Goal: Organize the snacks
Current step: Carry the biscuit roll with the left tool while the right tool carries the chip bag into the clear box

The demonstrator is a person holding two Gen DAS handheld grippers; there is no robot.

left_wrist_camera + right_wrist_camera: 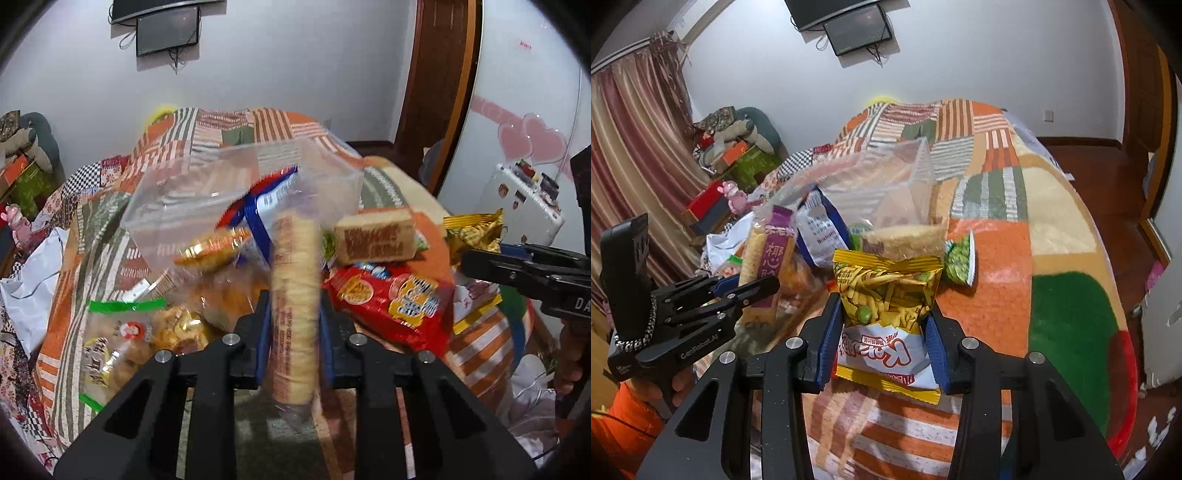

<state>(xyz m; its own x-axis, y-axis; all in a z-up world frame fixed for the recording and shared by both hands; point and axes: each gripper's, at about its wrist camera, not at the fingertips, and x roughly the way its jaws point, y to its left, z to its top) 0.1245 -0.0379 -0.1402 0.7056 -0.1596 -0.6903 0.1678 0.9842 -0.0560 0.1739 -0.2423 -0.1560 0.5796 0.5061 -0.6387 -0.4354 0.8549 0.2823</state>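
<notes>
Clamped between the blue pads of the left claw [295, 321], a long sleeve of round crackers [295, 306] stands upright; the right claw [884, 332] likewise grips a yellow bag of pea crisps [886, 314]. Ahead of both claws sits a clear plastic bin [207, 199] on the patchwork bed [1015, 240], with loose packets piled just before it. Judging from this, each snack should go over the near rim before release, one claw at a time so they don't collide, cracker sleeve laid lengthwise.
</notes>
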